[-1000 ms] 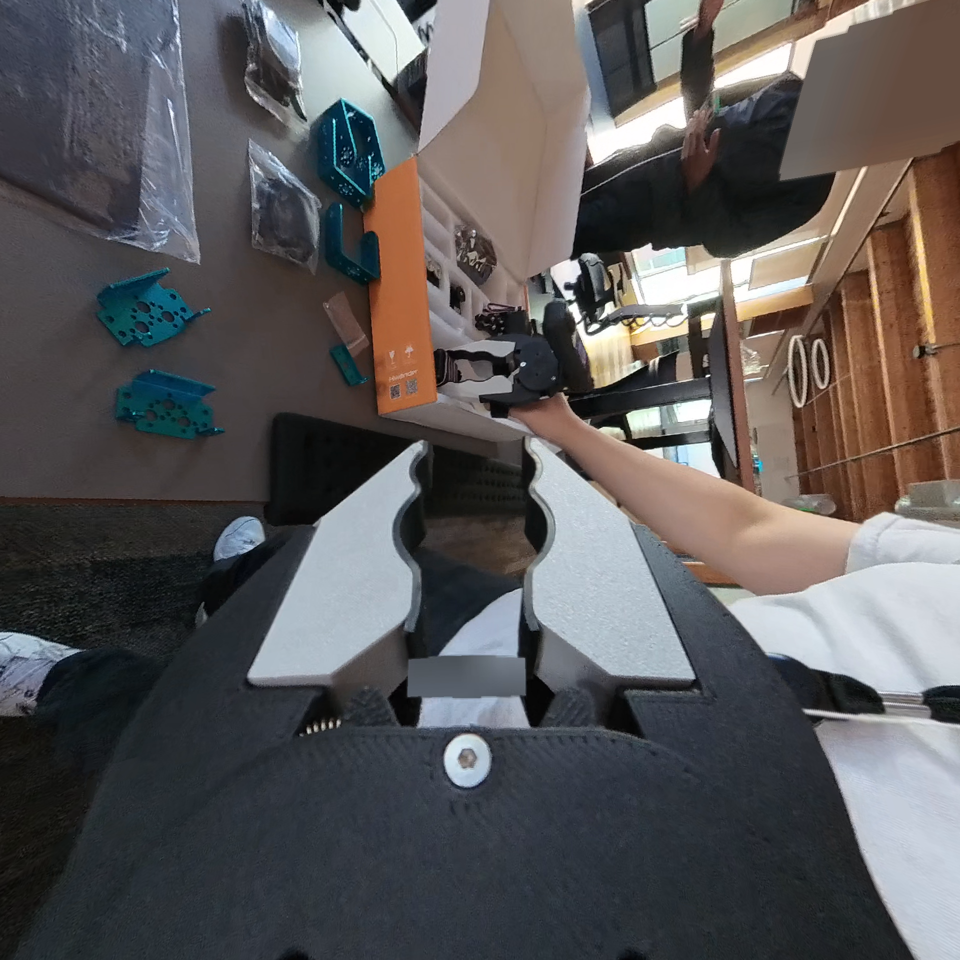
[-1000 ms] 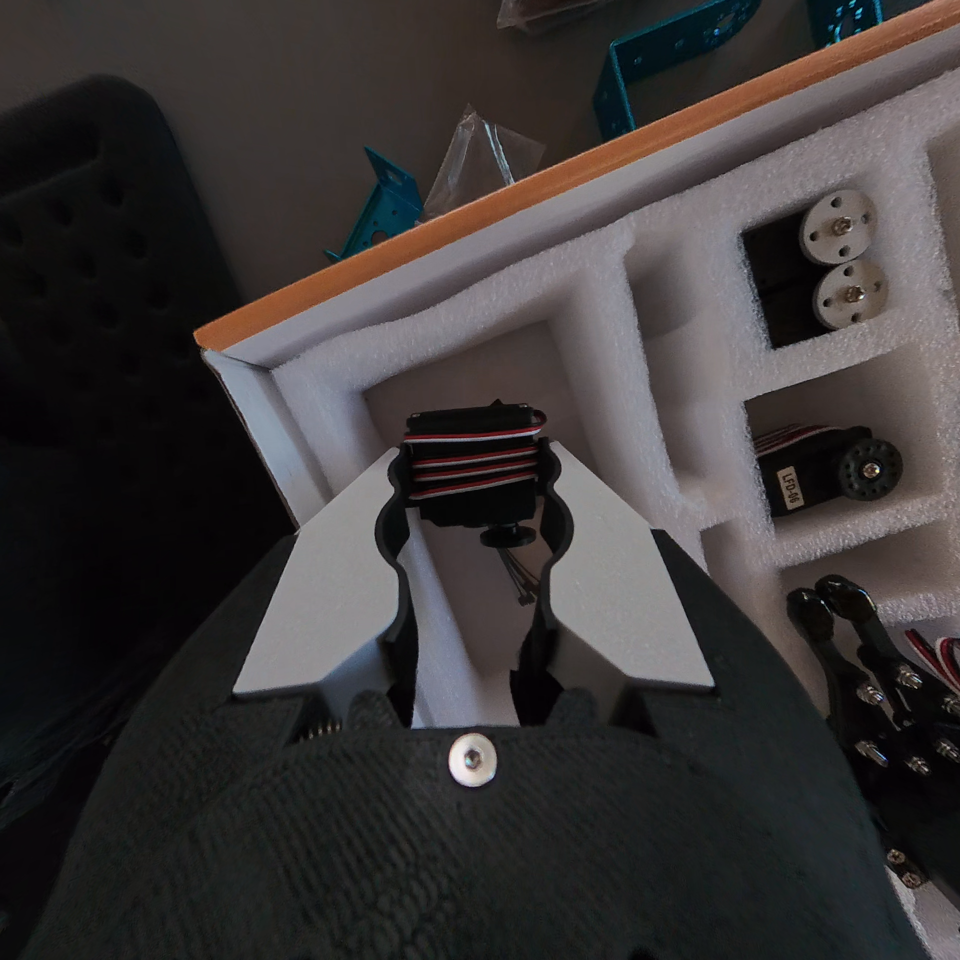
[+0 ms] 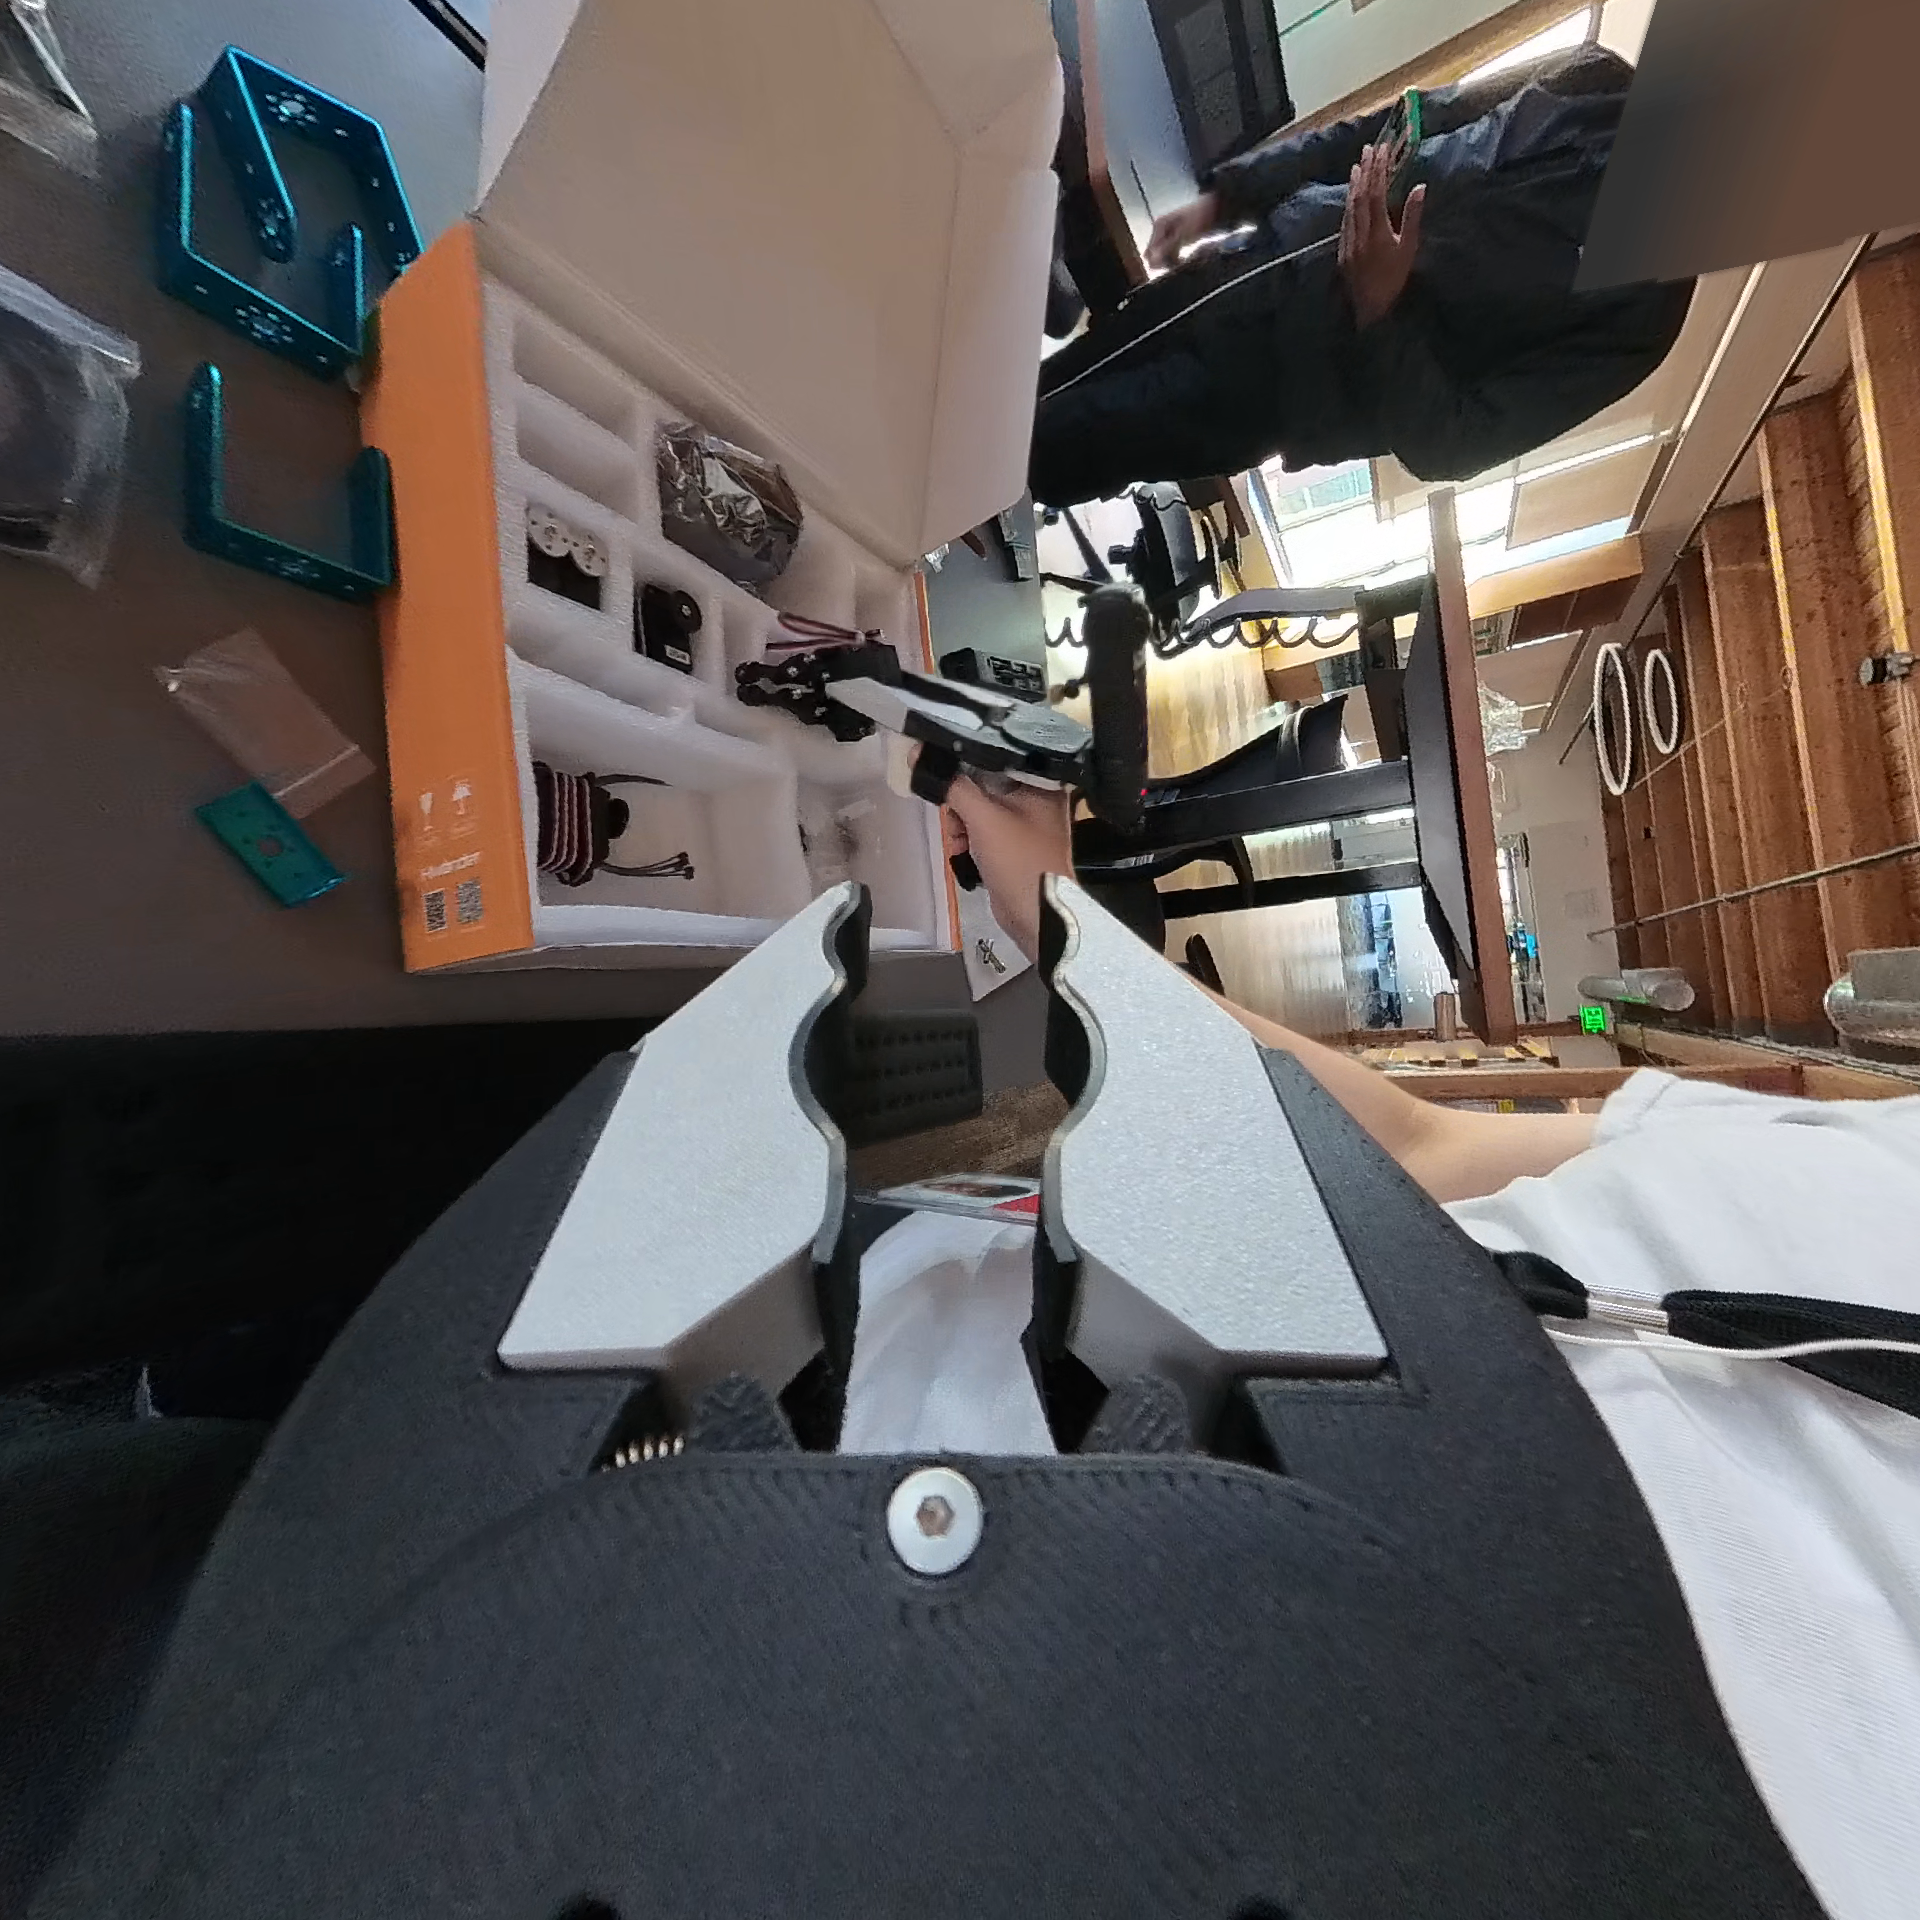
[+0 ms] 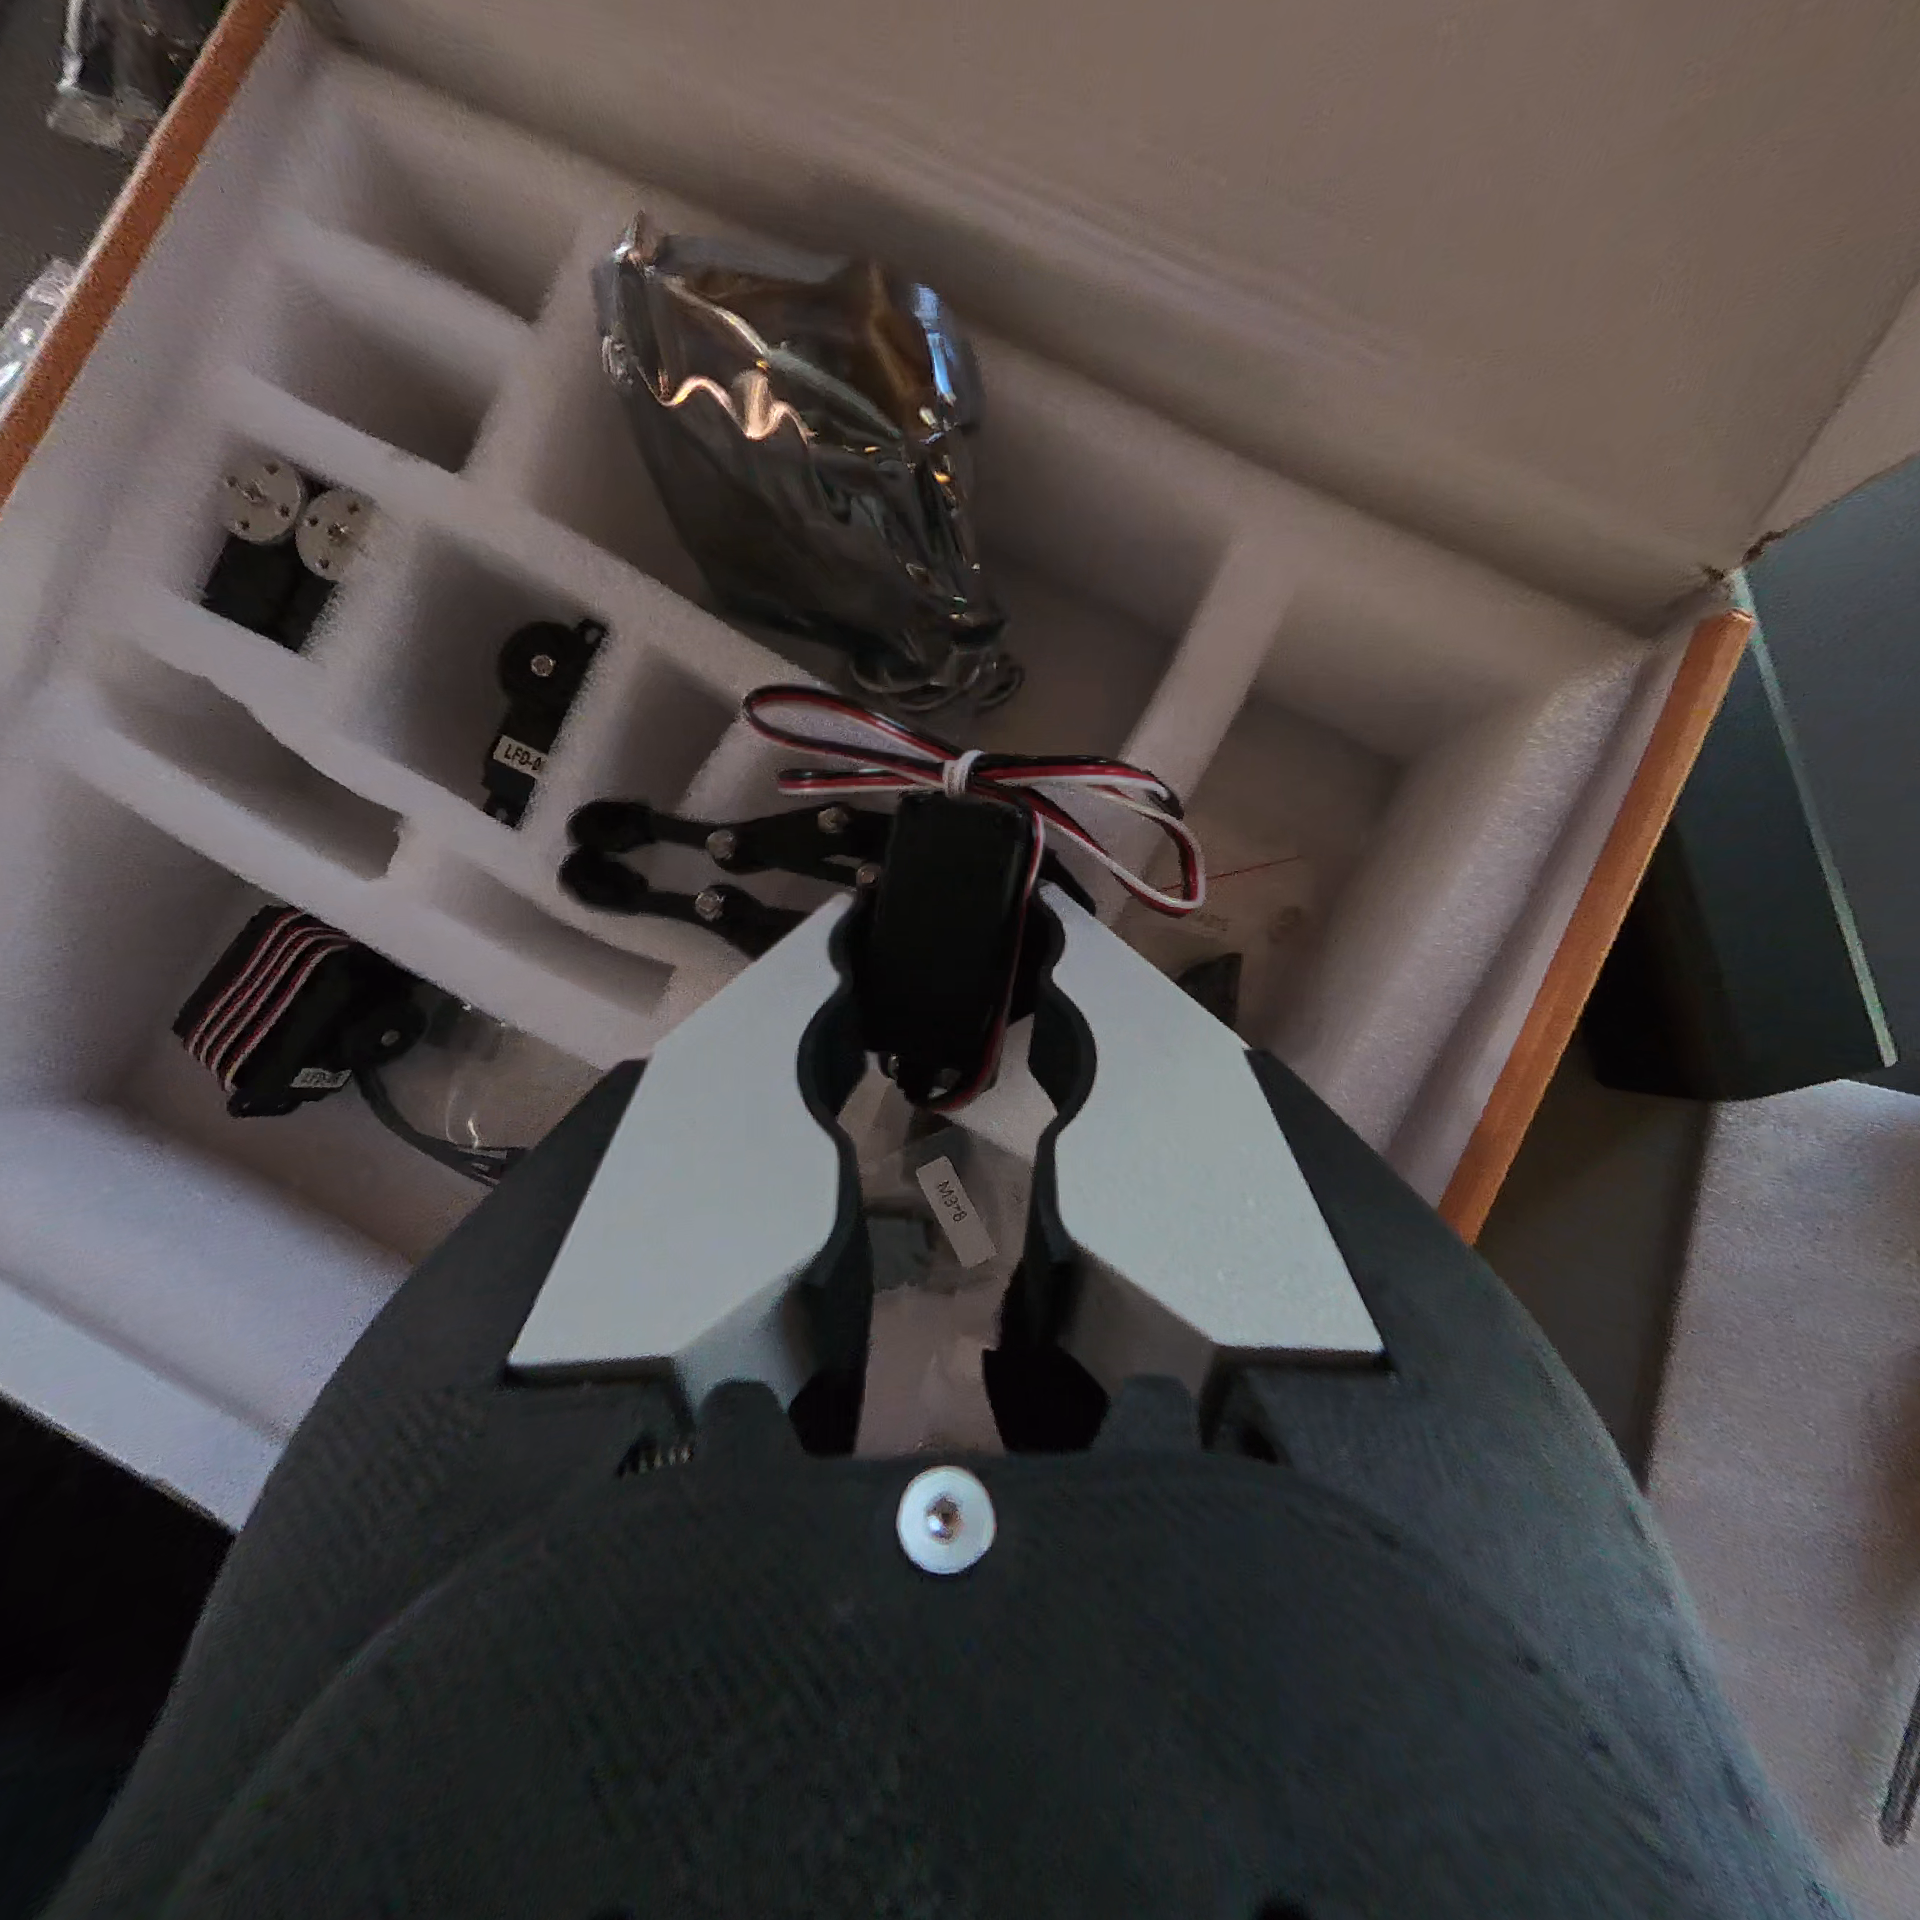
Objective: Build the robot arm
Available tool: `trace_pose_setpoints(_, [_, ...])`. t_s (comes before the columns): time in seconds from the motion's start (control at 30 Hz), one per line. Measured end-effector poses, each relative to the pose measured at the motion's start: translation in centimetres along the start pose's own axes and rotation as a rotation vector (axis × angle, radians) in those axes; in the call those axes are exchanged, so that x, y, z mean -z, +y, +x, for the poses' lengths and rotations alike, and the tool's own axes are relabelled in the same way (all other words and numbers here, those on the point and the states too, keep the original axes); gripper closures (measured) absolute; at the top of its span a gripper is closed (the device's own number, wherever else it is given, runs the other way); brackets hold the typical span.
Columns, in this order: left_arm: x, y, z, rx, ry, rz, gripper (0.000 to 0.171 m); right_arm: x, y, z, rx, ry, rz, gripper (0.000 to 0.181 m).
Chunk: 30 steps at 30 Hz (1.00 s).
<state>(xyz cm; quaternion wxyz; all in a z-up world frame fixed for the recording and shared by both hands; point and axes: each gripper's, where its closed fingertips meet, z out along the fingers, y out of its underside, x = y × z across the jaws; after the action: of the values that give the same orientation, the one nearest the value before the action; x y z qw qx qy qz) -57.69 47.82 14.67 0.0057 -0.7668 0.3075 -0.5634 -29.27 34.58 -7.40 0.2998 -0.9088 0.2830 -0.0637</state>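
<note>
Jaws of our right gripper [image 4: 948, 925], which gripped the wire-wrapped servo [image 4: 312, 1013] a second ago, now clamp a black servo [image 4: 951, 935] above the foam box [image 4: 1195, 665]. Our left gripper [image 3: 951, 914] hangs empty, jaws narrowly parted, beside that box off the desk [image 3: 208, 966].

Your right tool [image 4: 948, 920] grips a small black servo [image 4: 951, 925] between its fingertips, over the white foam insert [image 4: 343, 883] of the open orange-edged box [image 4: 1590, 935]. A tied bundle of red, white and black wire [image 4: 966, 774] sits on top of the servo. Beyond lie a silvery foil bag [image 4: 800, 447], a black linkage claw [image 4: 675, 852] and a wire-wrapped servo [image 4: 281, 997] in their compartments.
</note>
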Motion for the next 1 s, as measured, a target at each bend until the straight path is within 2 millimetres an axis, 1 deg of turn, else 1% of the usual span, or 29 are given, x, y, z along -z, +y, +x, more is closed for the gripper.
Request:
trace_pose_setpoints(0.07, [-0.5,0.0,0.3,-0.014,-0.003,-0.009,0.142,0.1,-0.1,0.0,0.003,-0.043,0.015,0.159])
trace_pose_setpoints(0.13, [-1.0,0.0,0.2,-0.036,-0.014,-0.027,0.142,1.1,-1.0,-0.5,0.073,-0.109,0.109,0.16])
trace_pose_setpoints(0.2, [-1.5,-0.1,0.0,-0.047,-0.02,-0.048,0.142,3.4,-2.3,-1.7,0.127,-0.21,0.234,0.16])
trace_pose_setpoints(0.27, [-2.0,-0.6,0.2,-0.042,-0.003,-0.049,0.142,6.0,-3.6,-3.0,0.114,-0.339,0.324,0.16])
trace_pose_setpoints(0.4, [-3.1,-1.4,0.7,-0.054,0.015,-0.054,0.143,10.7,-5.9,-5.2,-0.002,-0.616,0.45,0.16])
trace_pose_setpoints(0.47, [-3.8,-1.4,0.9,-0.052,0.03,-0.07,0.143,12.9,-6.6,-6.4,-0.104,-0.813,0.481,0.16])
trace_pose_setpoints(0.53, [-4.4,-1.4,1.1,-0.052,0.037,-0.09,0.143,14.7,-7.4,-7.0,-0.219,-0.965,0.527,0.16])
trace_pose_setpoints(0.6, [-4.9,-1.5,1.3,-0.052,0.043,-0.097,0.143,15.8,-7.8,-6.9,-0.319,-1.067,0.555,0.16])
trace_pose_setpoints(0.67, [-5.2,-1.5,1.5,-0.052,0.046,-0.102,0.143,15.6,-7.7,-6.5,-0.36,-1.084,0.549,0.16])
trace_pose_setpoints(0.7, [-5.3,-1.5,1.5,-0.053,0.045,-0.106,0.143,15.1,-7.3,-6.2,-0.351,-1.063,0.533,0.16])
trace_pose_setpoints(0.73, [-5.4,-1.5,1.5,-0.054,0.042,-0.11,0.143,14.2,-6.8,-5.7,-0.33,-1.011,0.498,0.16])
trace_pose_setpoints(0.8, [-5.5,-1.4,1.4,-0.055,0.033,-0.119,0.143,11.2,-4.6,-3.4,-0.241,-0.791,0.386,0.16])
trace_pose_setpoints(0.87, [-5.5,-1.4,1.2,-0.054,0.021,-0.12,0.143,8.4,-1.8,-0.2,-0.138,-0.548,0.268,0.16])
trace_pose_setpoints(0.93, [-5.3,-1.5,1.0,-0.048,0.011,-0.116,0.143,6.8,0.4,2.6,-0.095,-0.37,0.178,0.16])
trace_pose_setpoints(1.0, [-5.2,-1.5,0.7,-0.04,0.001,-0.111,0.144,6.0,1.5,4.3,-0.083,-0.271,0.134,0.16])
